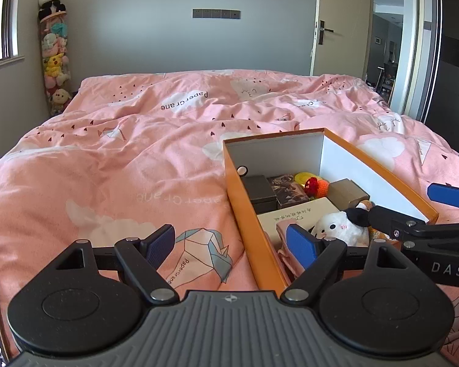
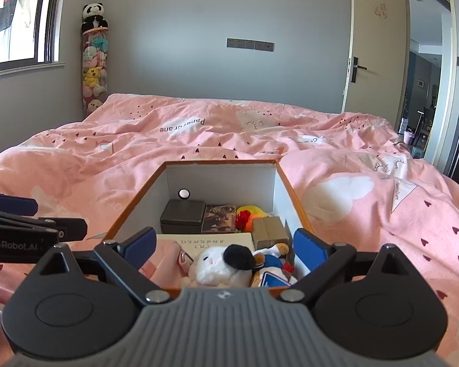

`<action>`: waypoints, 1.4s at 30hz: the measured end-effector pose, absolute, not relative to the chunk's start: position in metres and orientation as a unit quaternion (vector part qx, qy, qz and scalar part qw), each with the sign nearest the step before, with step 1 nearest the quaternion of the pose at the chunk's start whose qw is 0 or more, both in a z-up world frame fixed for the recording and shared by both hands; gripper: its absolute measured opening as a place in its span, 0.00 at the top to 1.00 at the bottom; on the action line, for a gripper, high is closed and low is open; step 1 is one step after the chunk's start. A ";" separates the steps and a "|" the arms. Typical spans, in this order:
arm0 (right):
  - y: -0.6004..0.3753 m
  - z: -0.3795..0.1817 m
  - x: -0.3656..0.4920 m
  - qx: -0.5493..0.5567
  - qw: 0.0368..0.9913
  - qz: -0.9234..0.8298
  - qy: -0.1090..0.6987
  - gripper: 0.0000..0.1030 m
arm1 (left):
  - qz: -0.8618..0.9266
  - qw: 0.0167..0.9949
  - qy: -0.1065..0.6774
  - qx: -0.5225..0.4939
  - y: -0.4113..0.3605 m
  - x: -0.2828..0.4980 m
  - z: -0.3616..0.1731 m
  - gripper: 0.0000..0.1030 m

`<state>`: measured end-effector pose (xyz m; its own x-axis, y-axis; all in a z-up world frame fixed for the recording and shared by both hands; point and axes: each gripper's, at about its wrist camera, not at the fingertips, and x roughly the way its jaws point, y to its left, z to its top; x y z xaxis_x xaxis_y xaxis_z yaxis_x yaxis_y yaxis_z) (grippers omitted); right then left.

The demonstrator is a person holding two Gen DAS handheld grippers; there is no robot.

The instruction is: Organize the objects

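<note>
An open orange box (image 2: 293, 195) (image 1: 238, 202) with white inner walls sits on the bed. Inside lie a dark grey case (image 2: 183, 217), a picture pack (image 2: 218, 218), a red and yellow crochet toy (image 2: 248, 214), a tan carton (image 2: 269, 229), a white card (image 2: 205, 241), a pink pouch (image 2: 165, 260) and a white plush (image 2: 211, 267) (image 1: 339, 224) beside a sailor-dressed plush (image 2: 272, 263). My right gripper (image 2: 225, 247) (image 1: 410, 205) hangs open over the box's near end, with the plushes between its pads, untouched. My left gripper (image 1: 231, 247) (image 2: 39, 217) is open, straddling the box's left wall.
A rumpled pink duvet (image 1: 122, 168) covers the whole bed. A tall clear column of plush toys (image 1: 53, 52) stands in the far left corner by a window (image 2: 15, 18). An open door (image 2: 379, 46) and a hallway are at the far right.
</note>
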<state>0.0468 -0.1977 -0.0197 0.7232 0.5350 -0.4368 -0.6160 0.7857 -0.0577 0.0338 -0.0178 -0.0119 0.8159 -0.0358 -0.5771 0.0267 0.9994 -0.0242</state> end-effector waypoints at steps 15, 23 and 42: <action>-0.192 -0.044 0.061 -0.096 0.915 0.307 0.244 0.07 | -0.010 0.949 0.316 0.000 -0.022 0.033 -0.035 0.06; -0.192 -0.045 0.058 -0.097 0.915 0.306 0.242 0.07 | -0.005 0.952 0.308 -0.004 -0.019 0.030 -0.031 0.06; -0.190 -0.048 0.056 -0.105 0.914 0.308 0.244 0.07 | 0.007 0.946 0.324 -0.010 -0.016 0.032 -0.034 0.06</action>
<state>0.0565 -0.1896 -0.0480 0.6910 0.5119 -0.5103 -0.6140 0.7882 -0.0409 0.0323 -0.0159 -0.0342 0.7899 0.0071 -0.6132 -0.0205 0.9997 -0.0148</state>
